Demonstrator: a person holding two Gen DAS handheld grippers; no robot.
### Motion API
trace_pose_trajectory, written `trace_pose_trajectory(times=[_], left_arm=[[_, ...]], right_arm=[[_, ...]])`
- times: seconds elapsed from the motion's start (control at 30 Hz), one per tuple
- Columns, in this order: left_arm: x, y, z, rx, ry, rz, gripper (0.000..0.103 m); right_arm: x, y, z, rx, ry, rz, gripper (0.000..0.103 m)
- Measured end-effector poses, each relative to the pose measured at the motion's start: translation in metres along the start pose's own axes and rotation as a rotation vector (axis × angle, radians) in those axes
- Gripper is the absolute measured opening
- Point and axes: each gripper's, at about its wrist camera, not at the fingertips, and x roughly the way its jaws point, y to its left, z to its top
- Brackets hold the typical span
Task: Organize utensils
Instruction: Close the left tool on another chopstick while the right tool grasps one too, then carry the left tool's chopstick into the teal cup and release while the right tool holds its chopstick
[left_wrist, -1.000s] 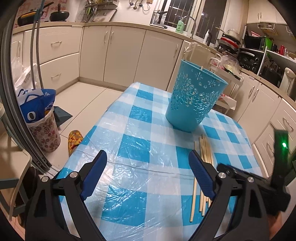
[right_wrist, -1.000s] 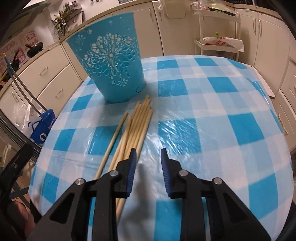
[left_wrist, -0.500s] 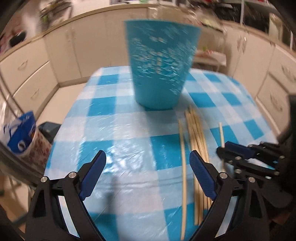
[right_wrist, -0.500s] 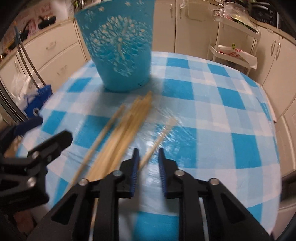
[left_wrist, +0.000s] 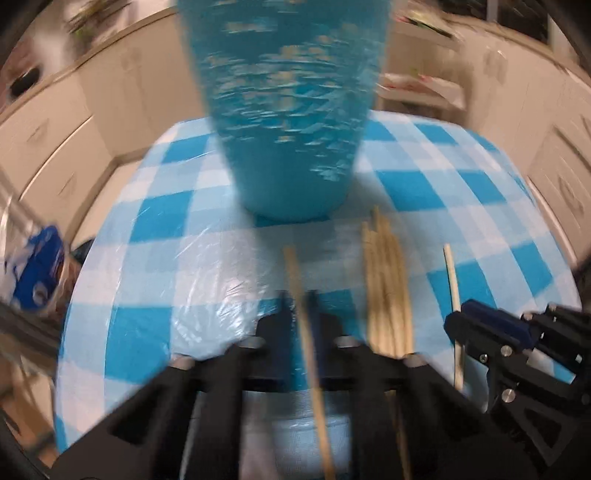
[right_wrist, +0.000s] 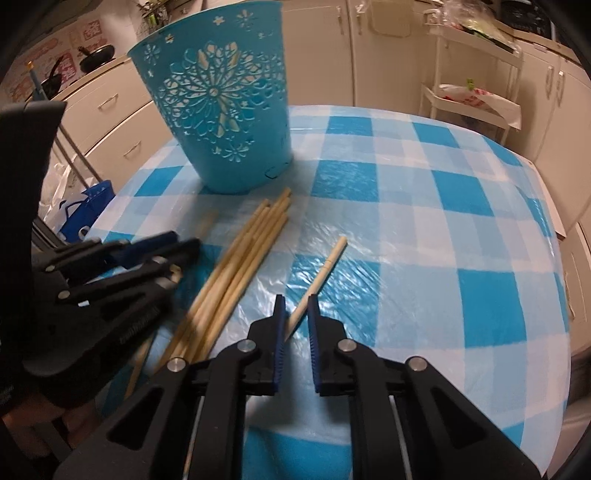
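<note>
1. The blue cut-out bucket (right_wrist: 218, 122) stands upright at the far side of the checked tablecloth (right_wrist: 424, 229). Judging by its thin pierced wall it is light and could tip if a stick knocks its rim, so sticks should go in from above.
2. The bundle of chopsticks (right_wrist: 236, 273) lies just in front of it. They look light, stiff and smooth, likely to roll or swivel in a grip; taking hold near the middle should keep one level.
3. The left gripper (left_wrist: 303, 310) was wide apart a second ago, off to the left of the sticks; now its jaws are clamped on a separate chopstick (left_wrist: 295, 273).
4. The right gripper (right_wrist: 295, 314) has just been closing. The lone chopstick (right_wrist: 325, 273), now apart from the bundle, runs between its jaws, touching the left pad; a gap shows on the other side.
</note>
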Motion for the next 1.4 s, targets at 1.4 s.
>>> trace_pose_trajectory(times=[1.4], left_arm=[[-0.032, 0.065, -0.003, -0.115, 0.005, -0.252, 0.004]], right_arm=[[-0.017, -0.006, -0.022, 0.067, -0.012, -0.009, 0.006]])
